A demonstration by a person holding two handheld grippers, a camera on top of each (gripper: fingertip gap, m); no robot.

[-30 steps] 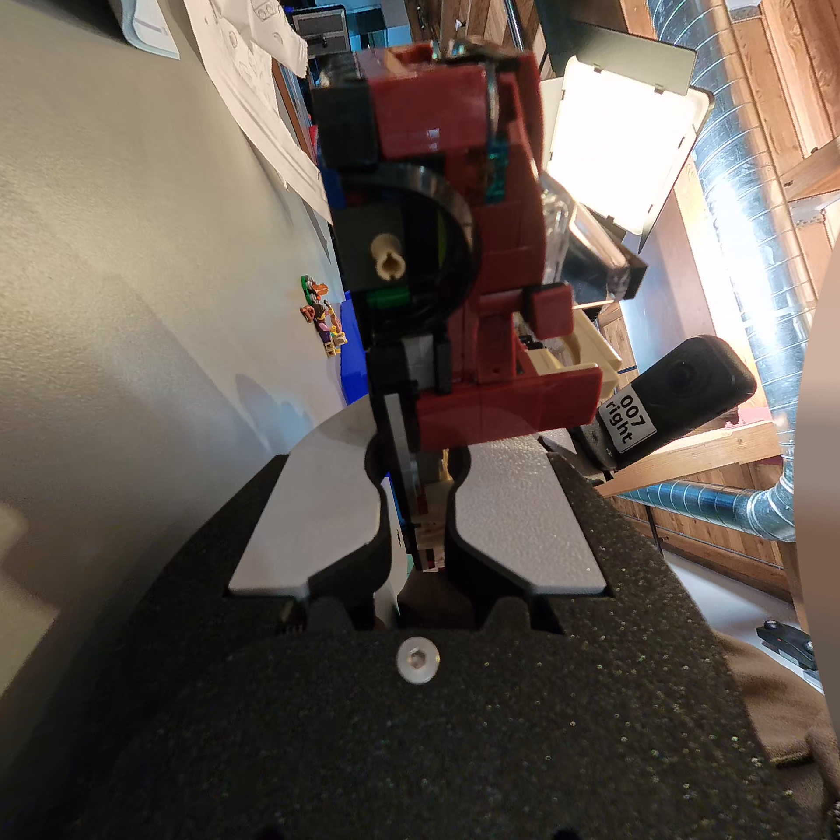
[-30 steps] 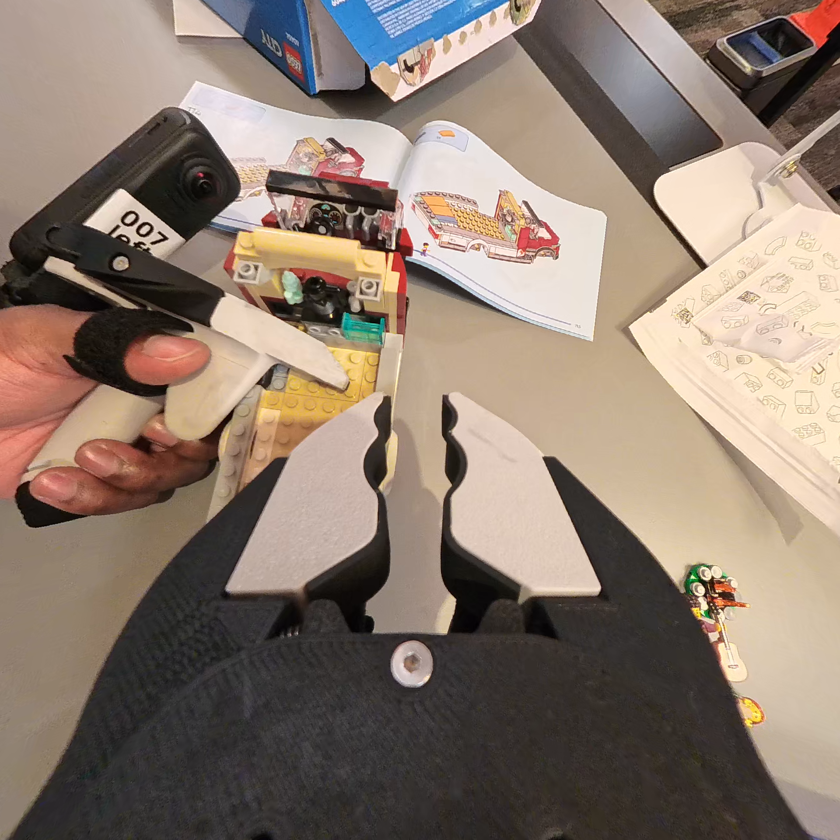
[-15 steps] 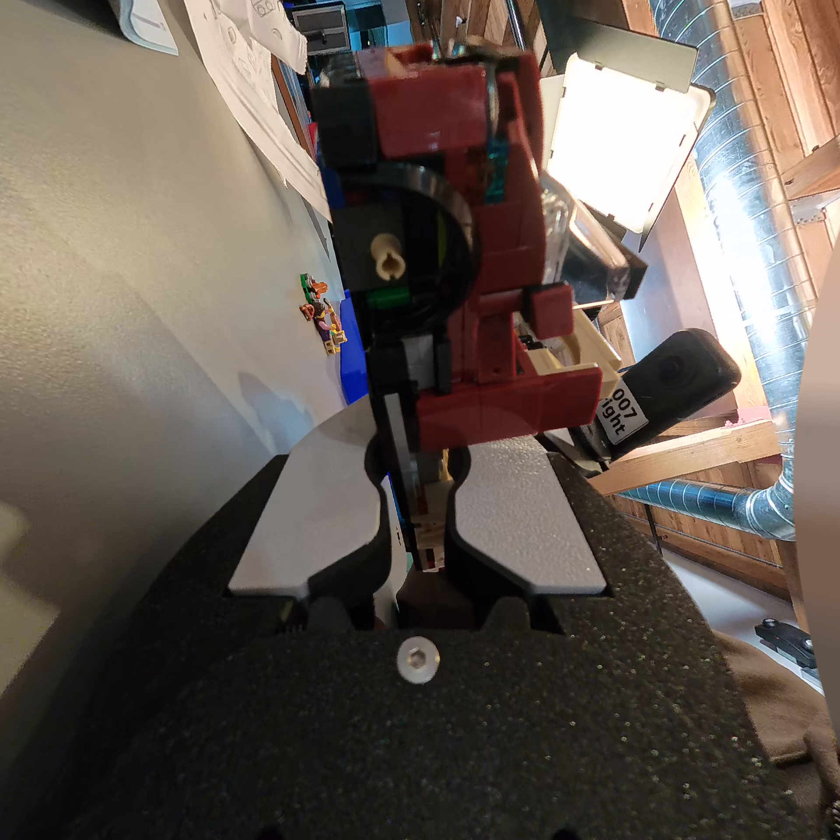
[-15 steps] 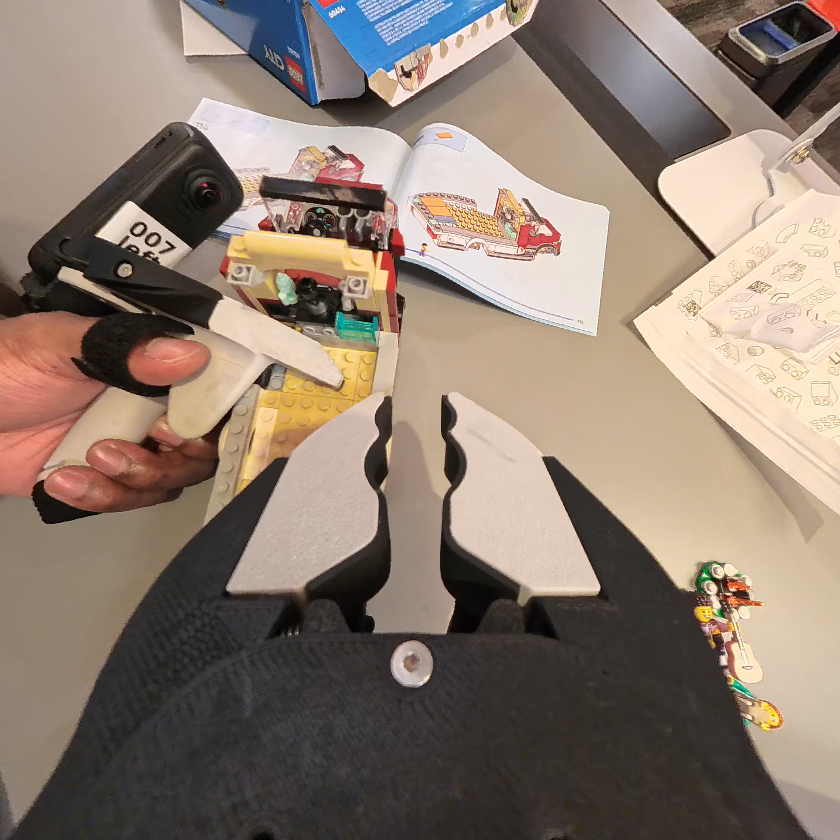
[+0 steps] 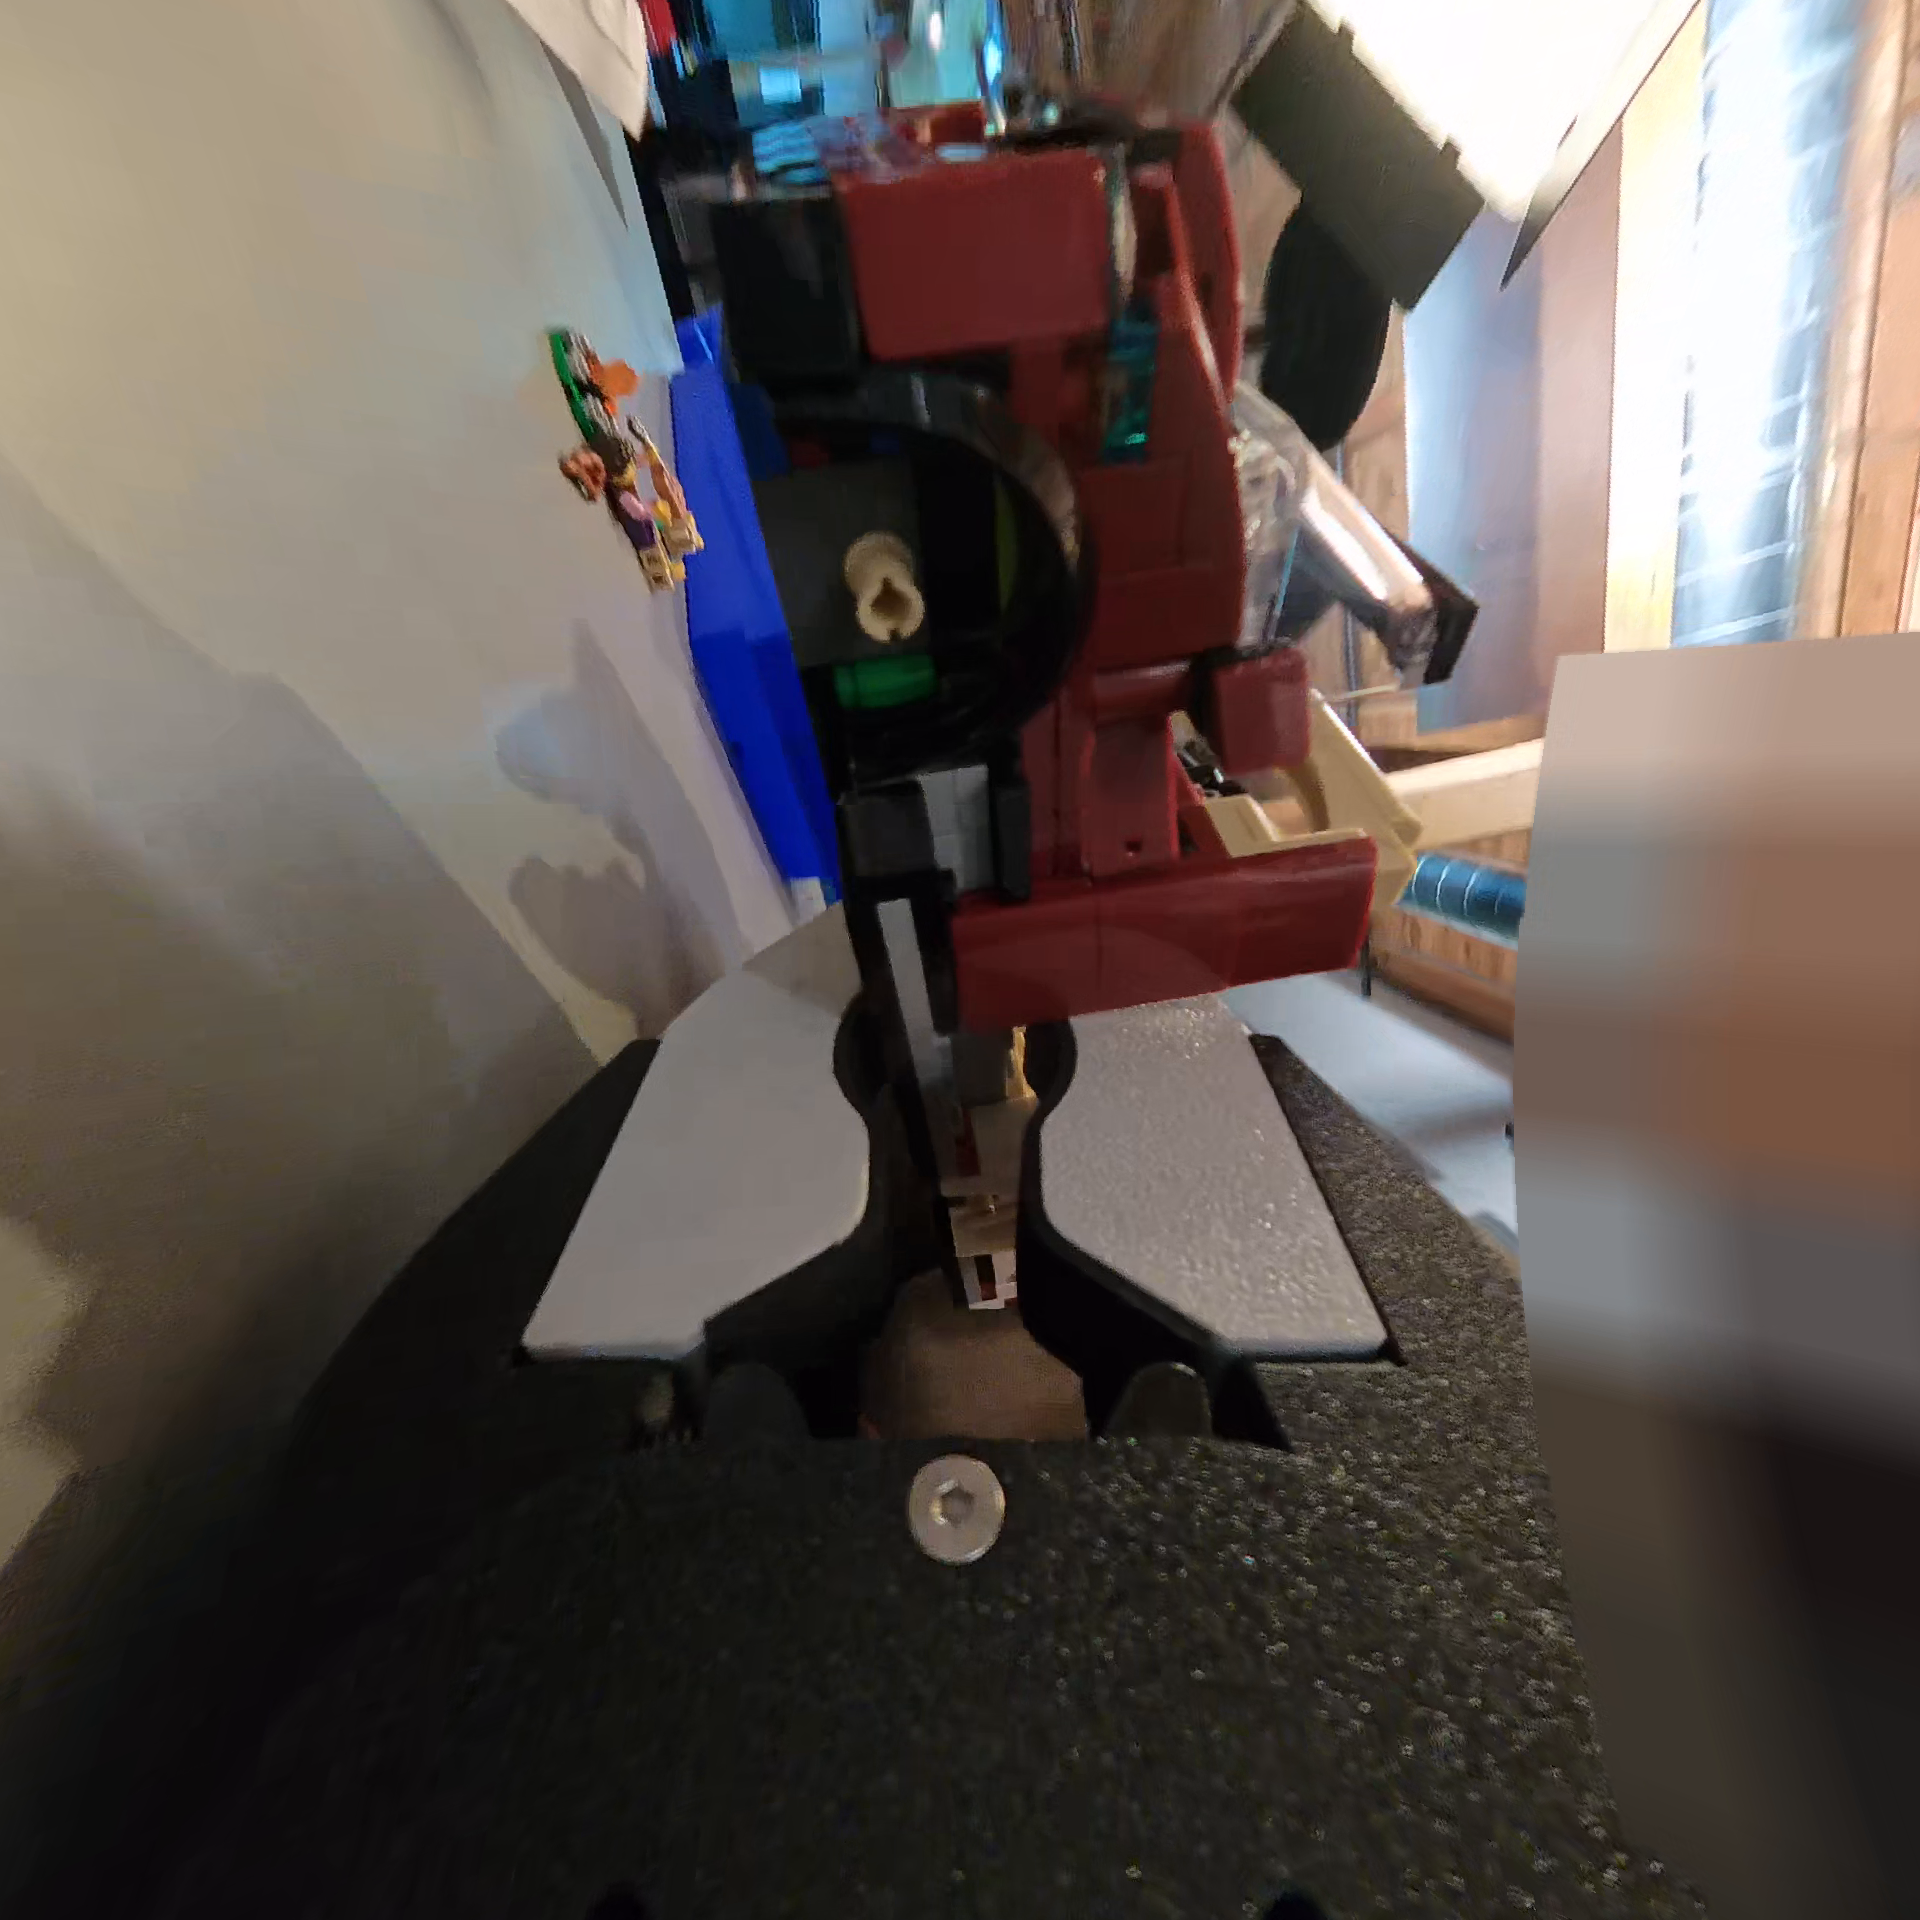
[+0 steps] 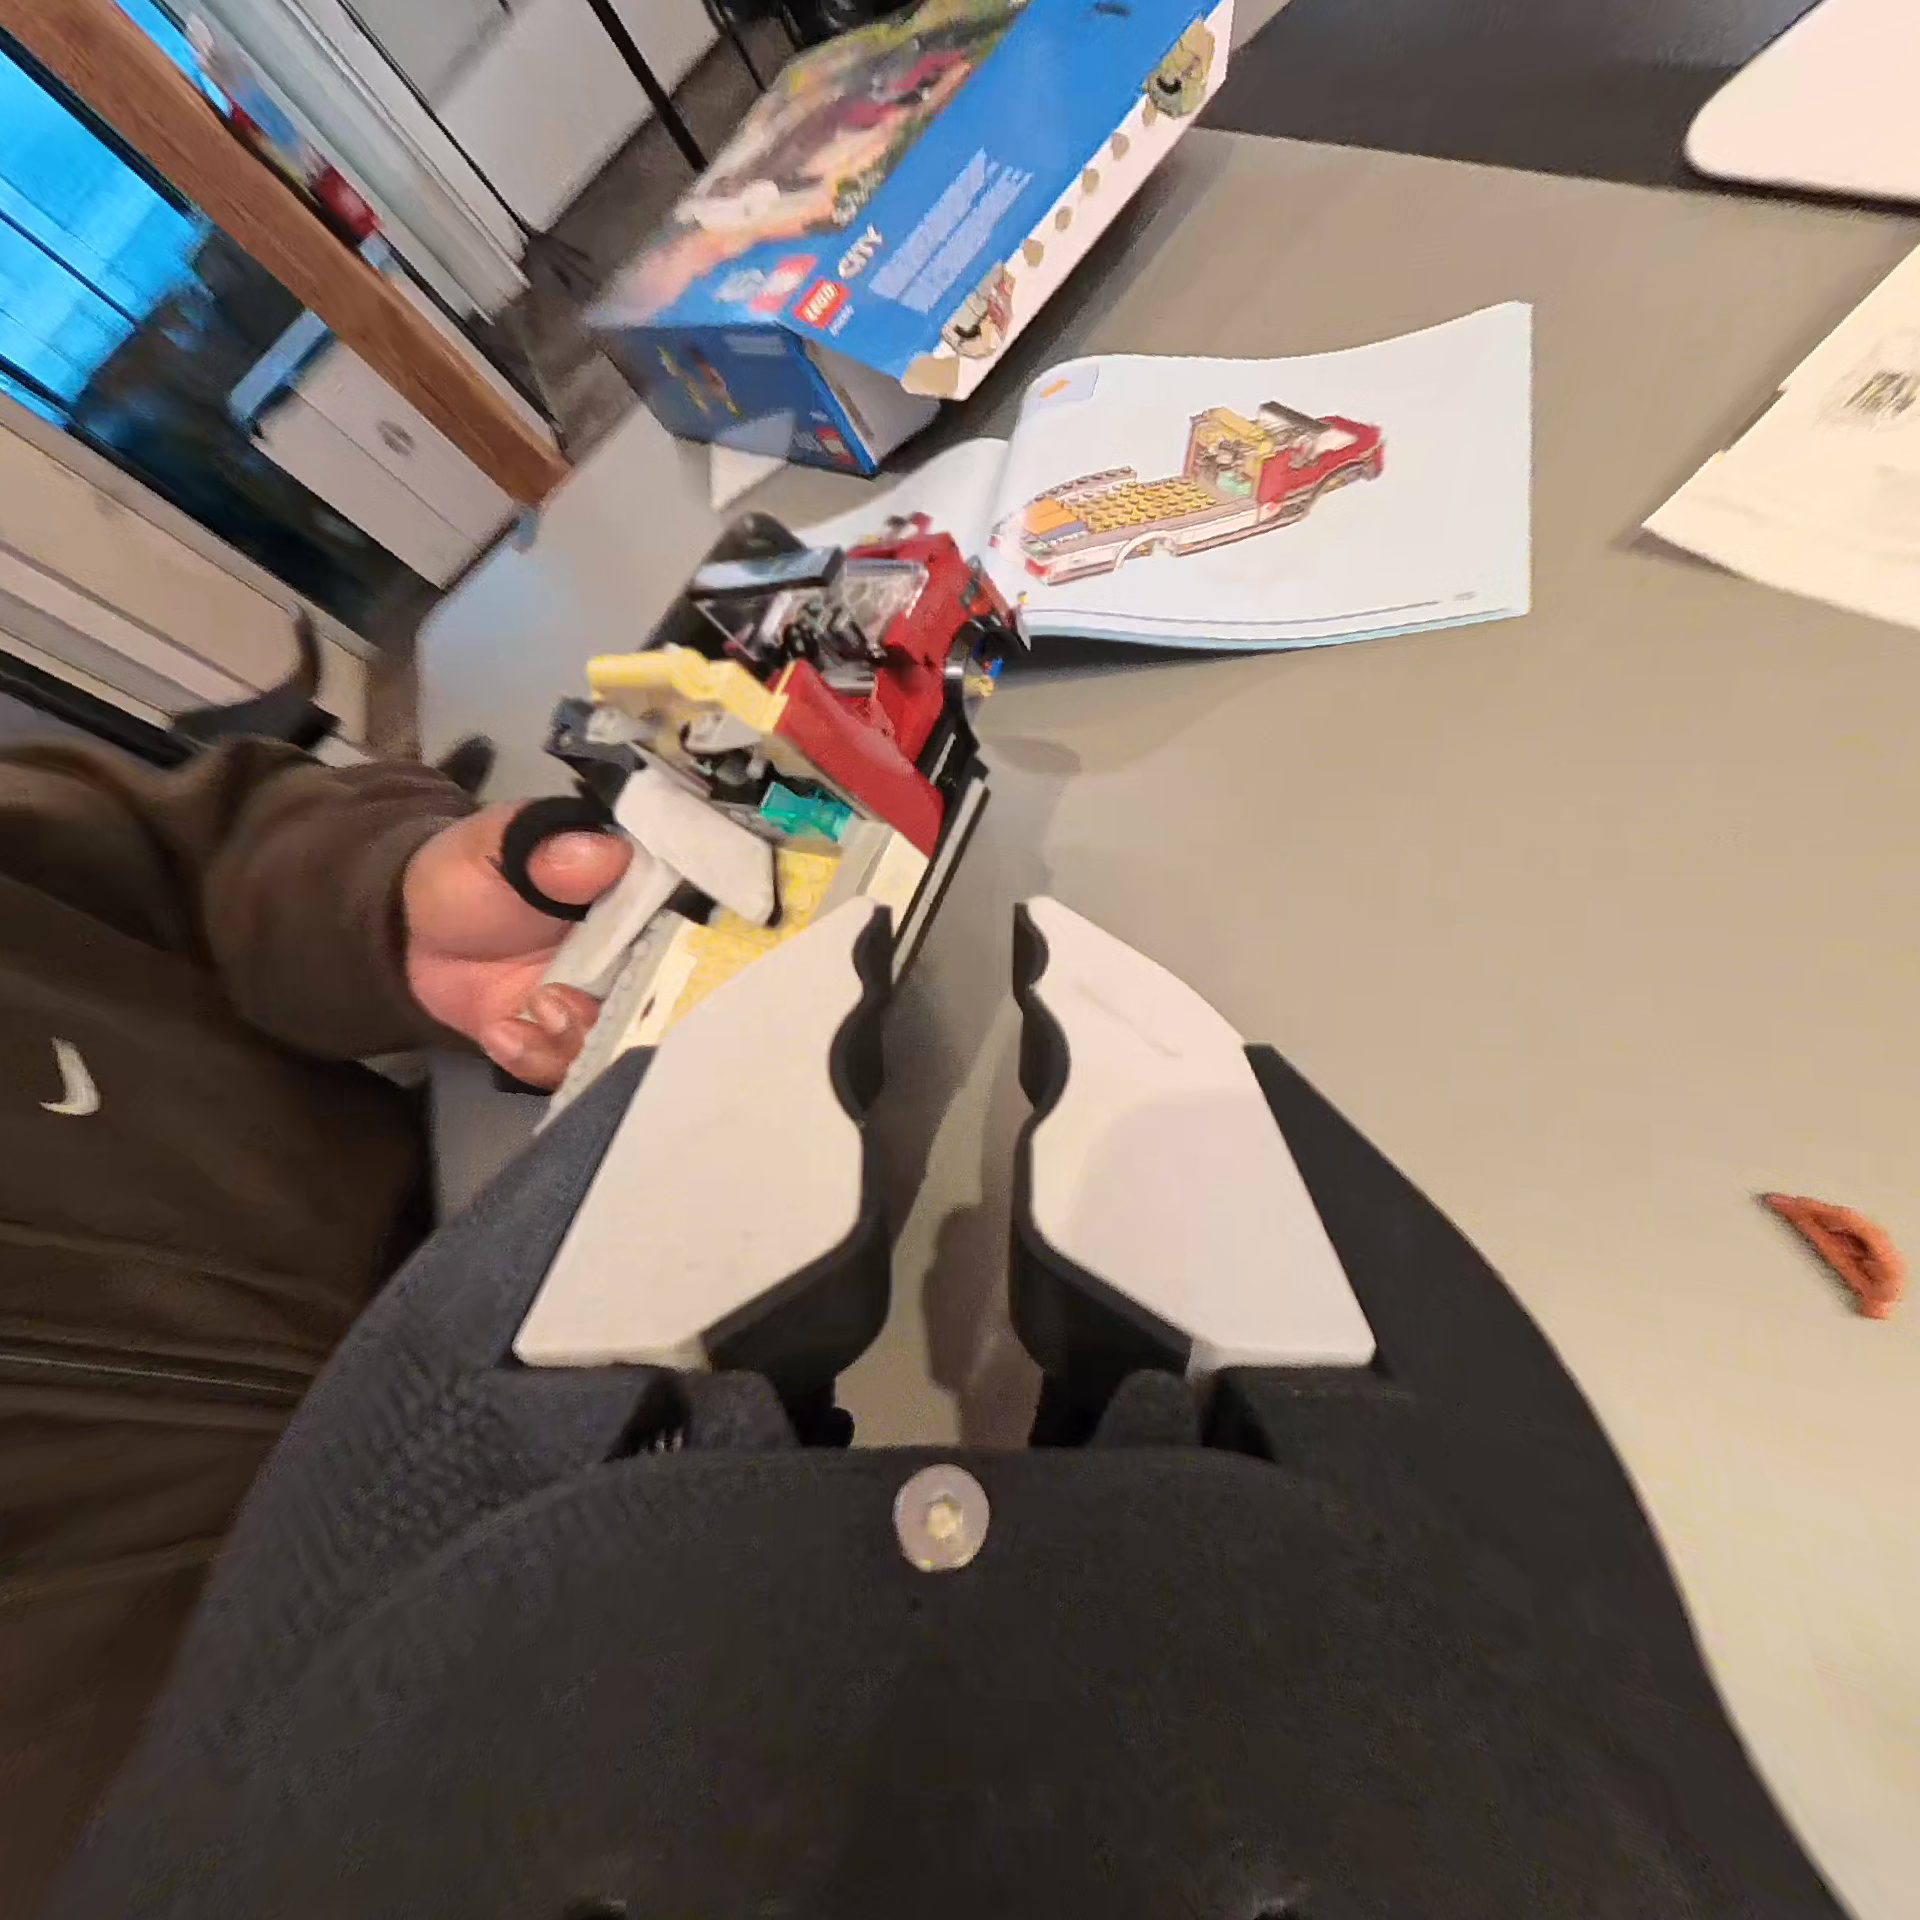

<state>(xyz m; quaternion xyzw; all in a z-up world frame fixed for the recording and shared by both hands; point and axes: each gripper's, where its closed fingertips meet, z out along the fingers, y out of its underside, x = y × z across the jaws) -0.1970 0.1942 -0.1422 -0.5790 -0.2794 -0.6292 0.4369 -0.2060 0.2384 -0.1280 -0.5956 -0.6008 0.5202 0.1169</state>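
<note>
Left gripper [image 5: 951, 1049] clamped on rear edge of half-built red toy truck [image 5: 1039, 520], lifted off grey table [image 6: 1455, 935]. Right gripper [image 6: 951, 997] just beside truck, jaws parted, nothing between. Open booklet [image 6: 1299, 499] behind truck, blue box [image 6: 914, 239] further back. Truck has no wheels yet.

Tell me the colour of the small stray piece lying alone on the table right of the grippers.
Orange-brown piece, clearest in the right wrist view.

Blue box [image 6: 914, 239] has printing, sweatshirt [image 6: 156, 1091] a logo (white).
</note>
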